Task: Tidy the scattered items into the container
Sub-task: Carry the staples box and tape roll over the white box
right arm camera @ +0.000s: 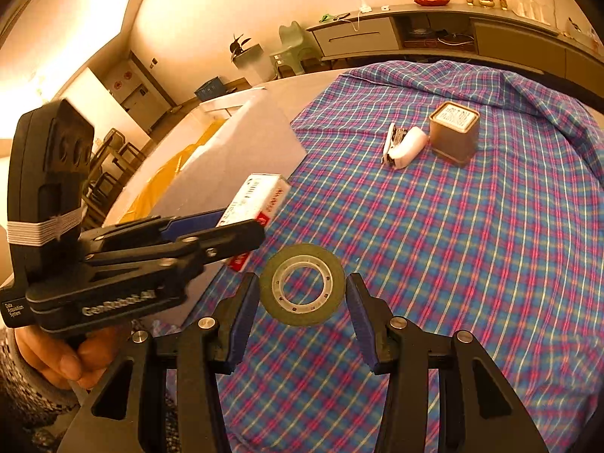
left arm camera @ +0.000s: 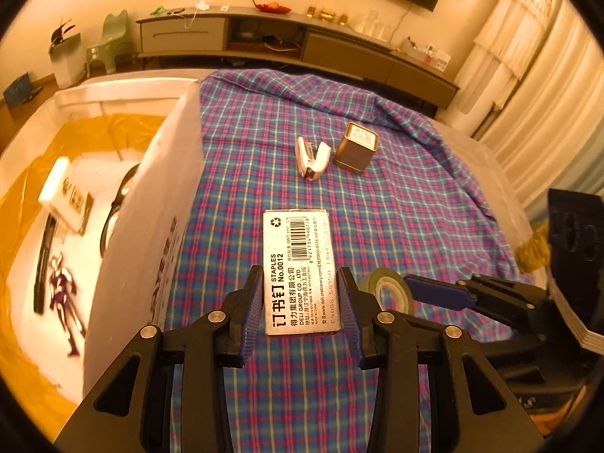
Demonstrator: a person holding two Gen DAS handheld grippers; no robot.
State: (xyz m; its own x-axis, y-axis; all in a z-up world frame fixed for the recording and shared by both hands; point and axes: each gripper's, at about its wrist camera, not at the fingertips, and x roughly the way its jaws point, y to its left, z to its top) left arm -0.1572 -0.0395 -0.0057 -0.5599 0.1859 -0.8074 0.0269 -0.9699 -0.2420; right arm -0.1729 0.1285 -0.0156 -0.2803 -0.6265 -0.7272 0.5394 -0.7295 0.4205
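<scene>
My left gripper (left arm camera: 301, 290) is shut on a white staples box (left arm camera: 298, 264), which hangs over the plaid cloth next to the container's white wall (left arm camera: 170, 173). The right wrist view shows the same box (right arm camera: 260, 196) in the left gripper (right arm camera: 241, 224), held by a hand at the left. My right gripper (right arm camera: 302, 294) is shut on a greenish tape roll (right arm camera: 302, 313), lying flat between the blue pads just above the cloth. The left wrist view has that roll (left arm camera: 392, 283) in the right gripper (left arm camera: 390, 294), beside the box. A white stapler (left arm camera: 311, 160) (right arm camera: 402, 147) and a square metal tin (left arm camera: 356, 147) (right arm camera: 455, 134) sit farther back.
The container (right arm camera: 241, 143) is lined with yellow plastic (left arm camera: 113, 128) and holds a white packet (left arm camera: 64, 192), a toy figure (left arm camera: 64, 294) and black items. The plaid cloth (right arm camera: 472, 245) covers the table. A low cabinet (left arm camera: 302, 41) stands behind.
</scene>
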